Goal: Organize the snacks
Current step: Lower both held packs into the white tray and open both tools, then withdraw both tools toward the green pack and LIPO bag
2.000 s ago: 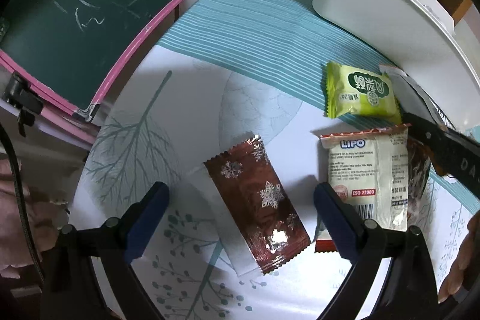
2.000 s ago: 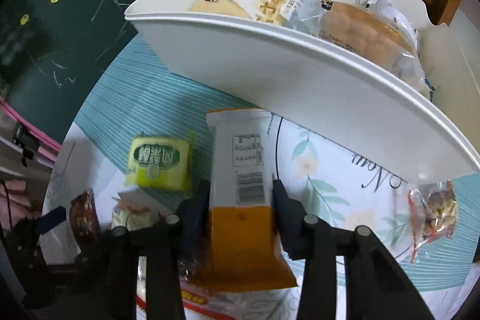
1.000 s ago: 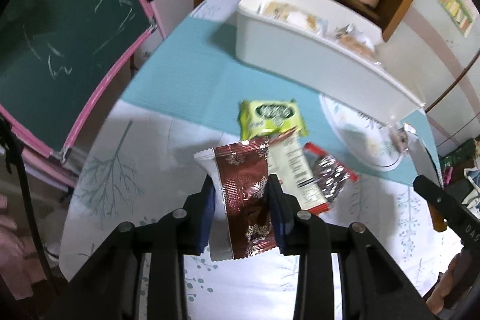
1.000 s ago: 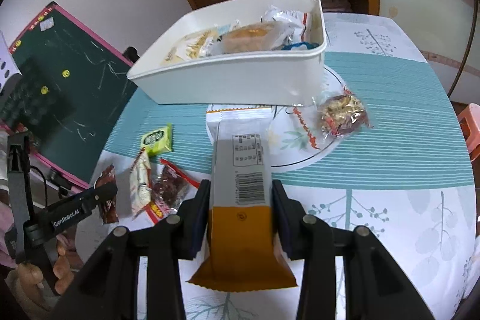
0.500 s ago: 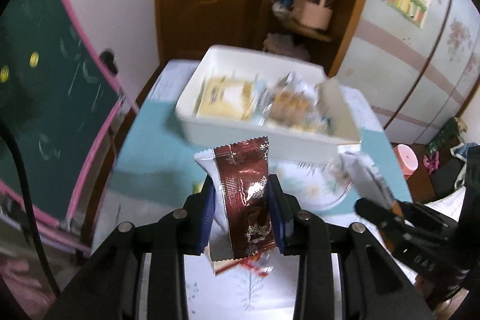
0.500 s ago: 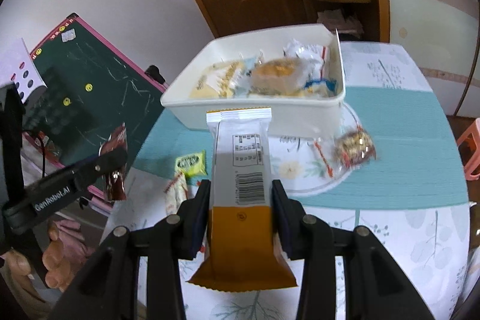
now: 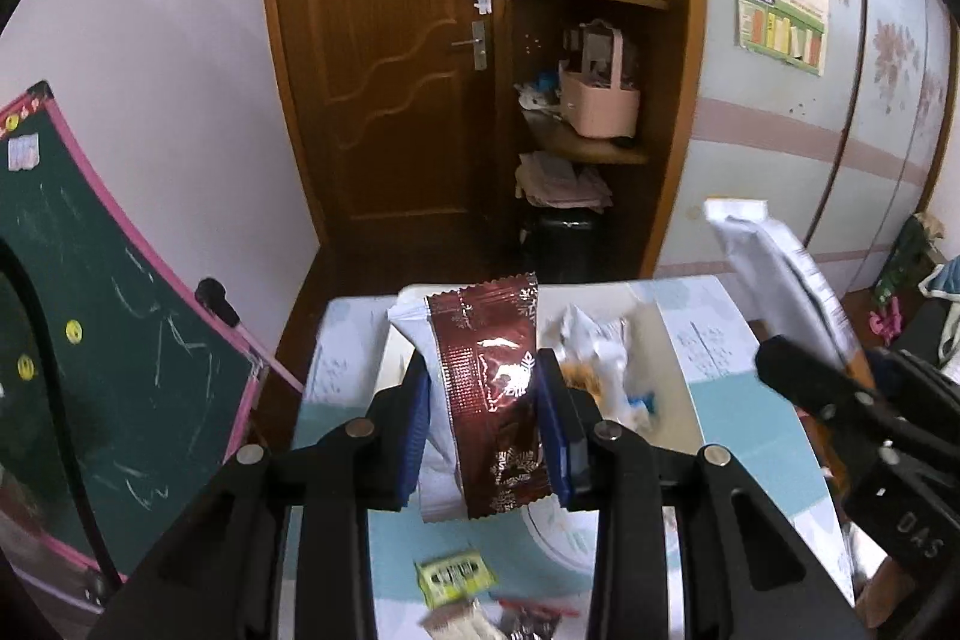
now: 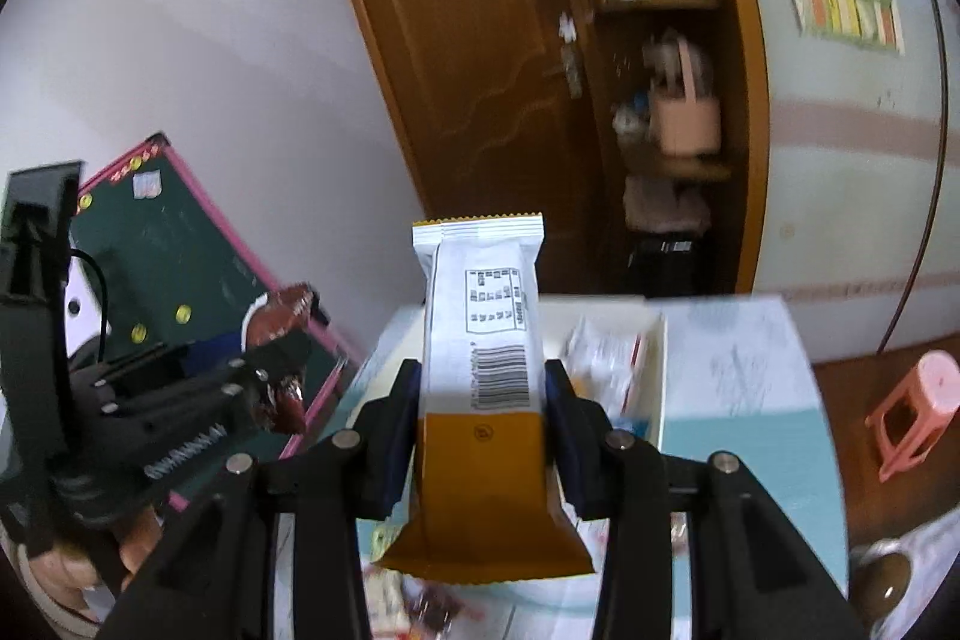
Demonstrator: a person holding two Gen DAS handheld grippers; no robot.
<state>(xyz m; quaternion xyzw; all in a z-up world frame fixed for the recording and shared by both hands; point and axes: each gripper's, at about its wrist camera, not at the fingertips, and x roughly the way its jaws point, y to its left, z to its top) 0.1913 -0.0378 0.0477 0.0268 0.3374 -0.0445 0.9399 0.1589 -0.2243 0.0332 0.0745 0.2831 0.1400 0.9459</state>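
The white bin (image 7: 678,340) lies ahead and below both grippers. The right gripper (image 8: 480,394) is clamped on the white-and-orange packet (image 8: 480,340), the left gripper (image 7: 485,400) on the brown wrapper (image 7: 489,382); both packets' long axes point toward the bin.

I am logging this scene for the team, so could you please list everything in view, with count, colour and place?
Brown snowflake packet: one, dark brown, in the left hand-held gripper.
White-and-orange packet: one, in the right hand-held gripper.
White bin: one, on the table, snacks inside.
Green packet: one, on the table.
Table: one, teal and white cloth.
Chalkboard: one, green, pink frame, left.
Door: one, brown.
Pink stool: one, right.
Left hand-held gripper: black, shut on its packet.
Right hand-held gripper: black, shut on its packet.
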